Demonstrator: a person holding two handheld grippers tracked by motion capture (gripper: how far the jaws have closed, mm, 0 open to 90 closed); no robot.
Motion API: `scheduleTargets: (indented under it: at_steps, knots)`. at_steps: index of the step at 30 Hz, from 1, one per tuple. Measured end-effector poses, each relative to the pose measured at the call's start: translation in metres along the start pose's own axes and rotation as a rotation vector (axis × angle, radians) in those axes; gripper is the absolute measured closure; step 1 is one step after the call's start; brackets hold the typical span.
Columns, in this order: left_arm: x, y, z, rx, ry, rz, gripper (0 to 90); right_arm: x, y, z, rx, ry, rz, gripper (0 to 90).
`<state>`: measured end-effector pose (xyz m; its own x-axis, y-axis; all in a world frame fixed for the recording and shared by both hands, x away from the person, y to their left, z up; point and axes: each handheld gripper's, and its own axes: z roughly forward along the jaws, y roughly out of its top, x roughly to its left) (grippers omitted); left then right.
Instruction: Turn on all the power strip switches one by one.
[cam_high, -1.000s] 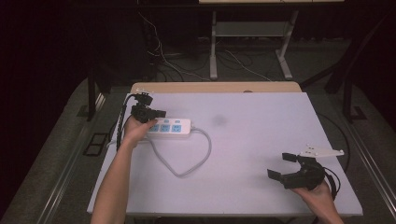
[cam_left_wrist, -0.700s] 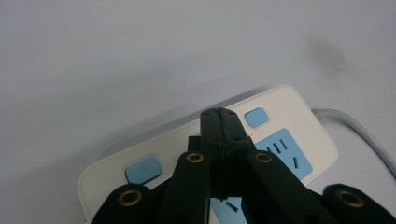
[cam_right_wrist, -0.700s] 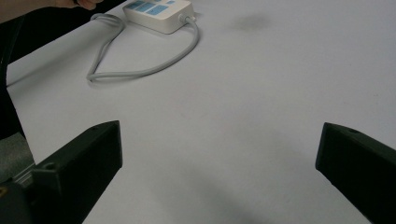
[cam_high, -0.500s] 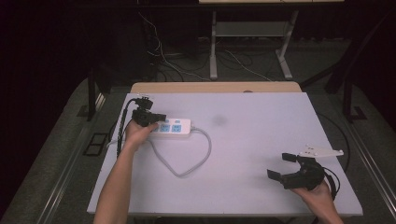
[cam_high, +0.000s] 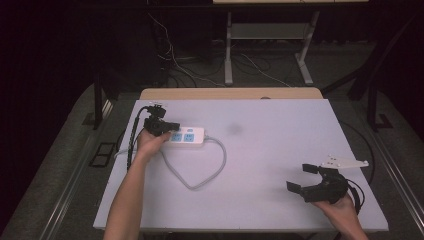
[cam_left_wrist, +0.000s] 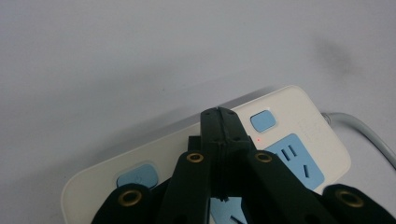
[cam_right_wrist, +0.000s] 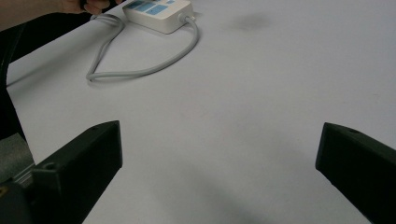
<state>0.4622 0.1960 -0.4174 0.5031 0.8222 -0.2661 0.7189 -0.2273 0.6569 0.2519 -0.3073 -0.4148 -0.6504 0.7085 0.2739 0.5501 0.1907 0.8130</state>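
- The tabletop (cam_high: 280, 150), a pale sheet on a wooden table, carries everything; most of it lies bare, so the work sits near its left edge while the near right corner serves as a parking spot.
- The power strip (cam_high: 187, 136) lies flat toward the far left corner, long side roughly parallel to the far edge, sockets and switches facing up (a sensible pose for pressing anything from above).
- Its grey cable (cam_high: 210, 170) leaves the strip's right end and curls in a loop toward the middle of the tabletop before doubling back to the left edge; the slack probably lets the strip stay put under a push.
- The left gripper (cam_high: 167, 127) sits over the strip's left half, its jaws pressed together to a single narrow tip with nothing between them. In the left gripper view that tip (cam_left_wrist: 219, 114) points down at the strip (cam_left_wrist: 299, 154), between two blue rocker switches (cam_left_wrist: 263, 121); I judge it is being used as a poking finger to work a switch, which explains the closed jaws. A tiny red dot glows beside the tip.
- The right gripper (cam_high: 306, 177) rests near the near right corner, jaws spread wide and empty, well apart from the strip, apparently waiting.
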Motion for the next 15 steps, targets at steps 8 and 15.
scheduleTargets:
  at_steps: [8,15]
  knots:
    - [0.0039,-0.0009,0.0010,0.007,-0.022,-0.019,90.0,0.0002,-0.0001,0.0002,0.003,-0.004,-0.001,0.5]
    - [0.0064,-0.0007,0.0024,0.008,-0.032,-0.027,90.0,-0.0017,-0.0002,-0.0006,0.002,-0.008,0.006,0.4]
